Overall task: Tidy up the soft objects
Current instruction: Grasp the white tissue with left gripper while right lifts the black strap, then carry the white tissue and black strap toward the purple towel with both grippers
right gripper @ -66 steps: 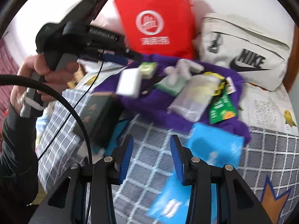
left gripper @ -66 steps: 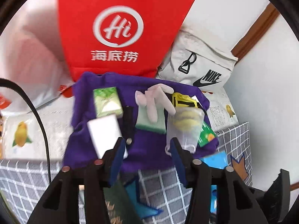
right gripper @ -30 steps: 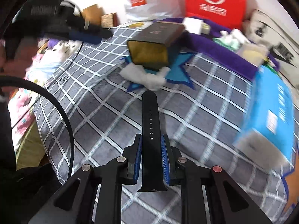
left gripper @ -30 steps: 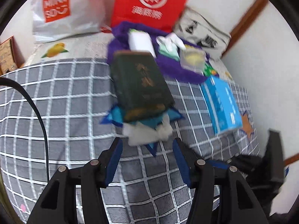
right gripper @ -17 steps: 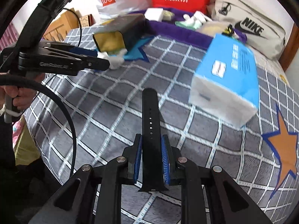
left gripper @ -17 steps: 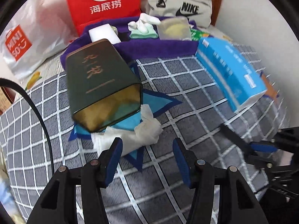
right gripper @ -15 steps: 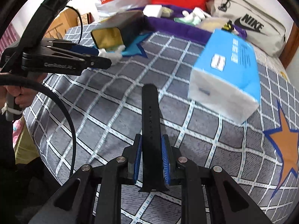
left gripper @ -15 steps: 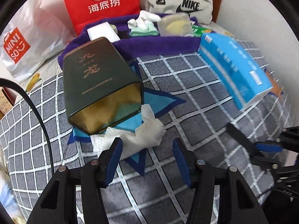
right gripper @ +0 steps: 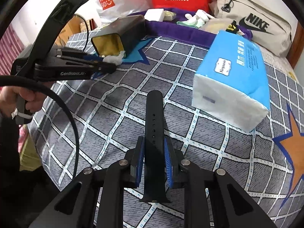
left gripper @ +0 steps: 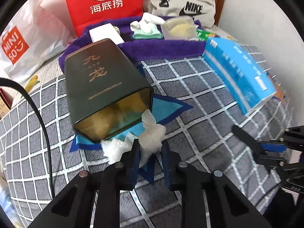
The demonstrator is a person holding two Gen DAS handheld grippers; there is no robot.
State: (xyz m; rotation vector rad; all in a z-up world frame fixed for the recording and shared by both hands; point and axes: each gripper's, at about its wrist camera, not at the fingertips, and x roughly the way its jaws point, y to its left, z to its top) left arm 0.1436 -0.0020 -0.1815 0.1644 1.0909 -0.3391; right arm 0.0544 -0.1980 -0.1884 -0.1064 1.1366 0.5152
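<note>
While the left gripper (left gripper: 150, 150) closes around the crumpled white tissue (left gripper: 150, 142) at the mouth of the tipped dark green tin (left gripper: 106, 87) on the bed, thin paper could tear; the right gripper (right gripper: 154, 157) pinches a black rubber watch strap (right gripper: 154, 125), which might slip.

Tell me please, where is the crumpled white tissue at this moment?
In the left wrist view the crumpled white tissue lies on the checked bedcover, at the open mouth of the dark tin, between the left gripper's fingers.
</note>
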